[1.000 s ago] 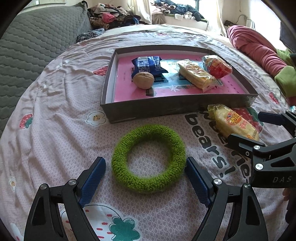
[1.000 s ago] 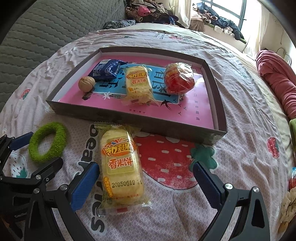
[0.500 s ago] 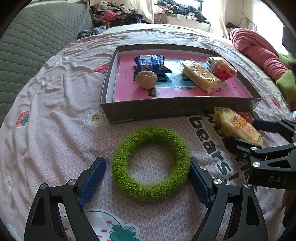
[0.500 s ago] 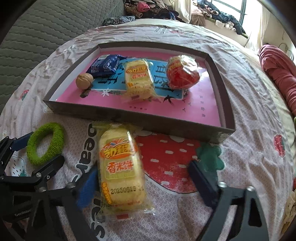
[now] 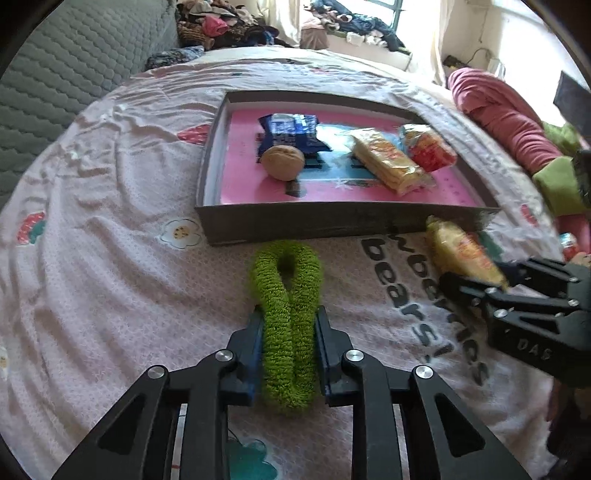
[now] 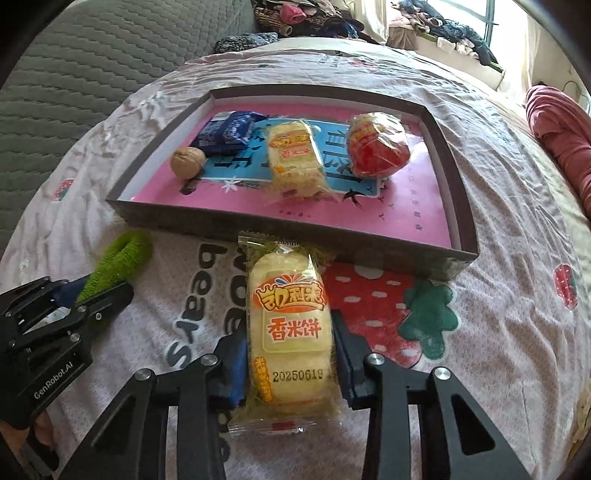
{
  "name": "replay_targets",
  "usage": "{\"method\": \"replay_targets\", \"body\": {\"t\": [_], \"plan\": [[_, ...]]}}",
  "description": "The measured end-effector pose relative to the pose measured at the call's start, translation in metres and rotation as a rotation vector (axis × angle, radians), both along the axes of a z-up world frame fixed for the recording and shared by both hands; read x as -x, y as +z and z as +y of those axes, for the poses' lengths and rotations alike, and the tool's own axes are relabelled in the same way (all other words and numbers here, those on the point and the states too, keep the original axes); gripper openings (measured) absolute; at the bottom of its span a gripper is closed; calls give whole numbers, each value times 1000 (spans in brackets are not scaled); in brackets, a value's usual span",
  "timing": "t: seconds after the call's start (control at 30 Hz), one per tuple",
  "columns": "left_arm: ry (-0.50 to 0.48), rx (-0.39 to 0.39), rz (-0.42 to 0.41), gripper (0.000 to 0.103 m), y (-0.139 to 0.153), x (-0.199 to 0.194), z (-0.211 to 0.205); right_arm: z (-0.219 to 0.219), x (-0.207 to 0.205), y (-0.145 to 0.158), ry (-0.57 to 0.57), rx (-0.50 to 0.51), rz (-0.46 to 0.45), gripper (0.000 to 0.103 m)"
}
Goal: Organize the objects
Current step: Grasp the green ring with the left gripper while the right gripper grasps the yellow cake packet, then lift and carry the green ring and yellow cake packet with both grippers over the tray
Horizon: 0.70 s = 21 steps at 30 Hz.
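Note:
My left gripper [image 5: 289, 345] is shut on a green fuzzy ring [image 5: 286, 306], squeezed into a long loop on the bedsheet in front of the grey tray [image 5: 295, 221]. My right gripper [image 6: 290, 354] is shut on a yellow rice cracker packet [image 6: 290, 332] lying just before the tray's front wall [image 6: 295, 236]. The tray holds a walnut [image 6: 187, 161], a blue packet [image 6: 229, 133], a second yellow packet [image 6: 293, 162] and a red packet [image 6: 376, 146]. The left gripper [image 6: 70, 295] and the ring [image 6: 122, 258] show in the right view.
The tray and items lie on a pink patterned bedsheet [image 5: 103, 258]. A grey quilted headboard [image 5: 66, 66] stands to the left. Piled clothes [image 5: 229, 26] lie at the back. A pink bundle [image 5: 506, 118] lies at the right.
Both grippers have closed: the left one on the green ring, squashing it flat, the right one on the yellow packet. Both have also moved a little closer to the tray.

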<state>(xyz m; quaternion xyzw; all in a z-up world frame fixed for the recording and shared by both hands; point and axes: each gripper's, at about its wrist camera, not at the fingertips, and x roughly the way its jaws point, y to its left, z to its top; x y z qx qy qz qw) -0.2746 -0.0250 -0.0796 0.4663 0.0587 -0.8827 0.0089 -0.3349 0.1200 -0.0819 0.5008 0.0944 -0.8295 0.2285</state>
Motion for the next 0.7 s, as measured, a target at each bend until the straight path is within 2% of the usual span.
{"method": "replay_targets", "body": {"t": [0.13, 0.37, 0.7], "plan": [[-26, -31, 10, 22, 6, -6, 2, 0, -8, 3, 7, 18, -3, 39], [-11, 4, 41, 21, 27, -16, 6, 6, -23, 17, 0, 37, 5, 39], [27, 15, 59, 22, 55, -42, 6, 19, -52, 43, -16, 47, 36, 39]]}}
